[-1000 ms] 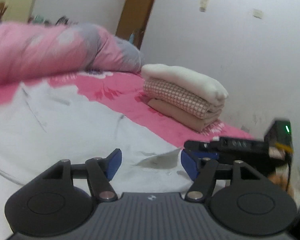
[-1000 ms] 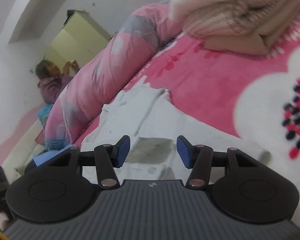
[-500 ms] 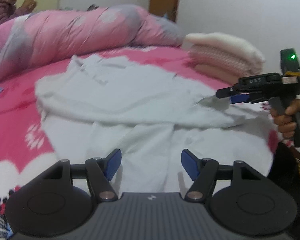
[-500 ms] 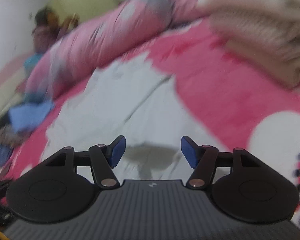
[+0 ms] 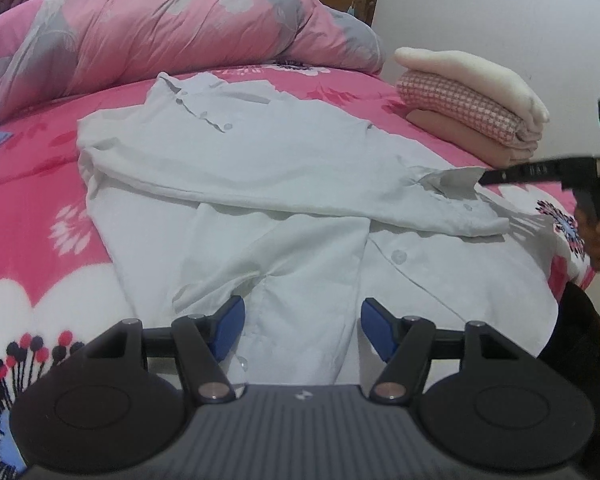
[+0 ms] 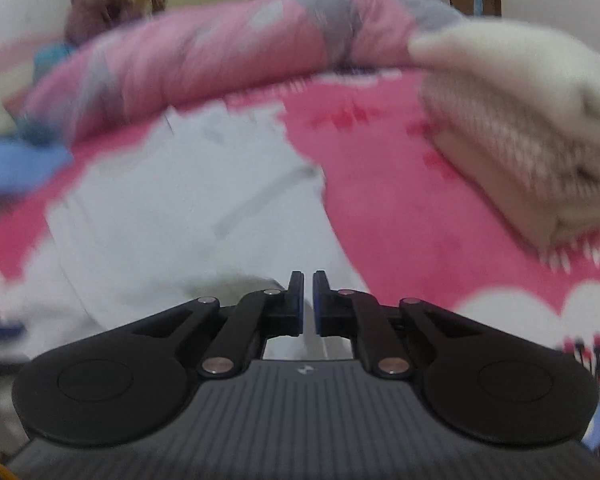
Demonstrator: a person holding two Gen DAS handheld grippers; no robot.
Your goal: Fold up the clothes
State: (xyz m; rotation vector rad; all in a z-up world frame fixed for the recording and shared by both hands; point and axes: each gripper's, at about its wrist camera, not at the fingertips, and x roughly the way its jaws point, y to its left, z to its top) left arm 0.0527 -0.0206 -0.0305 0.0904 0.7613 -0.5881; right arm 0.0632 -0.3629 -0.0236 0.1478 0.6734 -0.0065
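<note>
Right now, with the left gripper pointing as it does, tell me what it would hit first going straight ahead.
Most likely the white shirt: the open left gripper points down at its lower front, spread on the pink bedspread. Depth is unclear.

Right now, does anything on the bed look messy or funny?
Yes: the white shirt lies rumpled, one sleeve flopped across its front, while the stack of clothes beside it is neatly folded.

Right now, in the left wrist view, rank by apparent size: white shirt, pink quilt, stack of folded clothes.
1. white shirt, though it lies nearest the camera
2. pink quilt, farther away and partly cut off, so unsure
3. stack of folded clothes
</note>
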